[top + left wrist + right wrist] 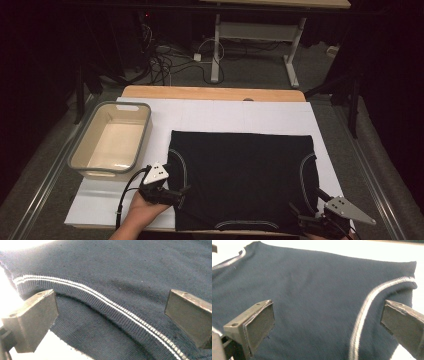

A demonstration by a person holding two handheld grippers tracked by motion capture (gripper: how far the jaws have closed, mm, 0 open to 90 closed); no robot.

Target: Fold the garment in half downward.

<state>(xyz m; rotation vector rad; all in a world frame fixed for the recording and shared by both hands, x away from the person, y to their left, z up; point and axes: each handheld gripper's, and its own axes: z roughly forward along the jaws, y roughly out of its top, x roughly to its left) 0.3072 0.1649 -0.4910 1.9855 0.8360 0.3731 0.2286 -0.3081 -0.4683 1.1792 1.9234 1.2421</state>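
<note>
A dark knitted garment (242, 175) with white-striped trim lies folded flat on the white table cover (225, 112). My left gripper (184, 192) sits at the garment's near left edge, jaws open. In the left gripper view the jaws of the left gripper (111, 315) stand wide apart over the striped ribbed band (105, 302) of the garment (125, 270). At the near right corner my right gripper (306, 202) is open too. The right gripper view has the right gripper (328, 322) with wide jaws above the garment (312, 290), nothing between its pads.
An empty grey tub (111, 140) stands on the left of the table, just beyond my left hand. The table's wooden edge (215, 93) runs along the back. Behind it are a desk frame (260, 35) and floor cables (165, 60).
</note>
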